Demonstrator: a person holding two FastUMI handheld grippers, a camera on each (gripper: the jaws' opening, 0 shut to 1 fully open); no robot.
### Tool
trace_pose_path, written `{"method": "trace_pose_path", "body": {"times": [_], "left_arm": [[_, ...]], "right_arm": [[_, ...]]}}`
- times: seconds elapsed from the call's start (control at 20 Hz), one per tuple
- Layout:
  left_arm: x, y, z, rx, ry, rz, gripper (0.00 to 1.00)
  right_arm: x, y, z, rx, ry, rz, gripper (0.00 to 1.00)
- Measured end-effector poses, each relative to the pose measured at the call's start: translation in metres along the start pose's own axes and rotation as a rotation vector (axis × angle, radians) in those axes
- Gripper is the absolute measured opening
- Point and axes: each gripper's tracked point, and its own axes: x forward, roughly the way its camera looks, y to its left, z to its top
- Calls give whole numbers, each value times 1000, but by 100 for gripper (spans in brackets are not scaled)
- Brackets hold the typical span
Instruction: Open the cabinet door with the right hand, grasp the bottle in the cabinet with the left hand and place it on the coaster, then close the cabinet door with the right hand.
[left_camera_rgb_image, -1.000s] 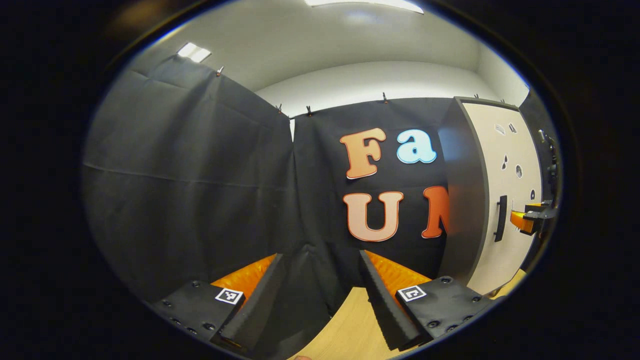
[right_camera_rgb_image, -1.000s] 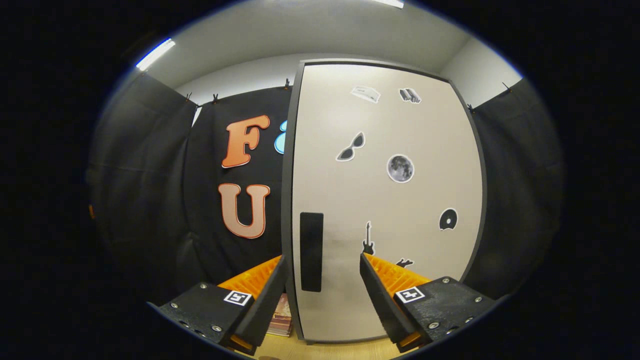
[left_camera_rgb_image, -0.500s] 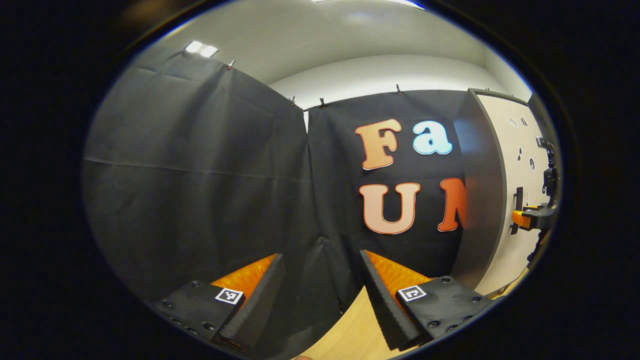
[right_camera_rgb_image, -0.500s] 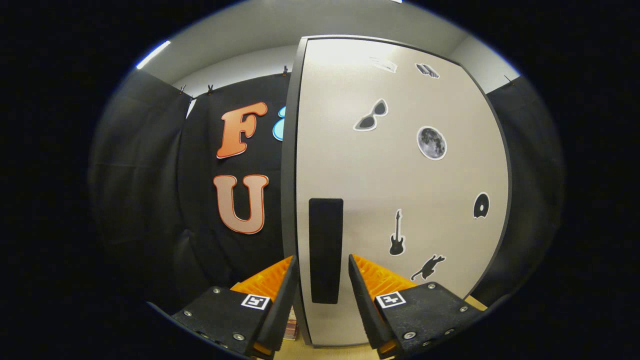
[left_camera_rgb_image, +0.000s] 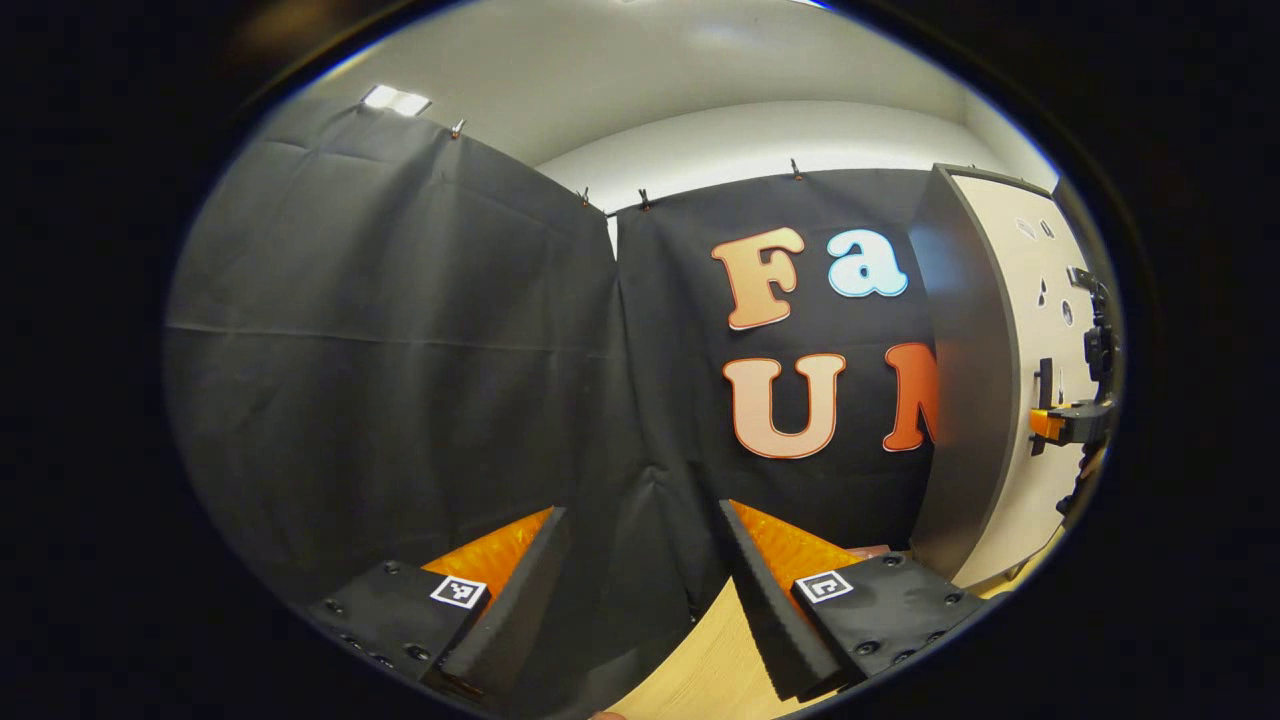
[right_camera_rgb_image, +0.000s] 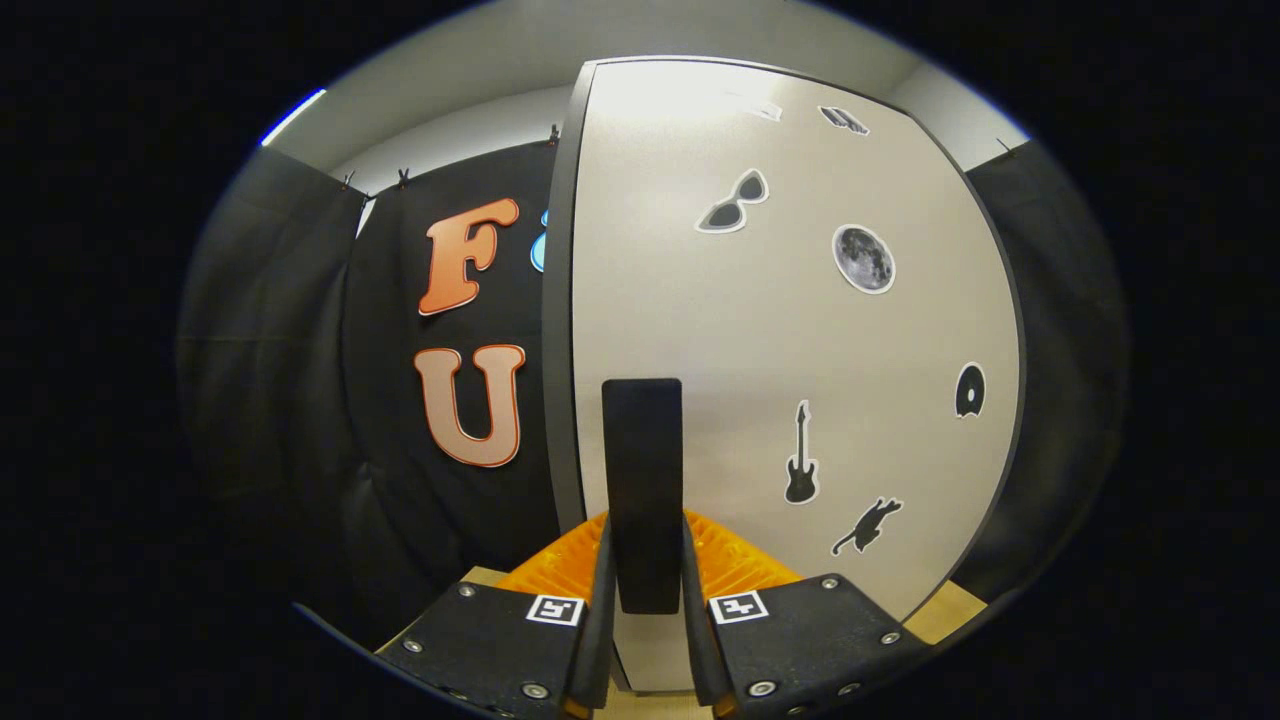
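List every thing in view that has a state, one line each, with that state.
Cabinet door: closed, flush with the frame.
Handle: upright, clamped between the right gripper's fingers.
Right gripper: shut on the handle.
Left gripper: open, holding nothing, aimed at the cloth wall.
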Motion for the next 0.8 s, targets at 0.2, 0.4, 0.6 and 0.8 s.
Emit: {"method": "trace_pose_path", "body": {"times": [0.2, 0.4, 0.6, 0.8], "left_arm": [[-1, -10, 3, -7, -7, -11, 96], [-11, -9, 5, -10, -12, -21, 96], [-19, -11, 8, -11, -11, -28, 96], [-42, -20, 21, -2, -35, -55, 97]], "right_arm": [[-9, -2, 0, 29, 9, 16, 31], [-26, -3, 4, 16, 0, 18, 28], [-44, -2, 11, 50, 16, 31, 28], [-55, -8, 11, 52, 16, 39, 28]]}}
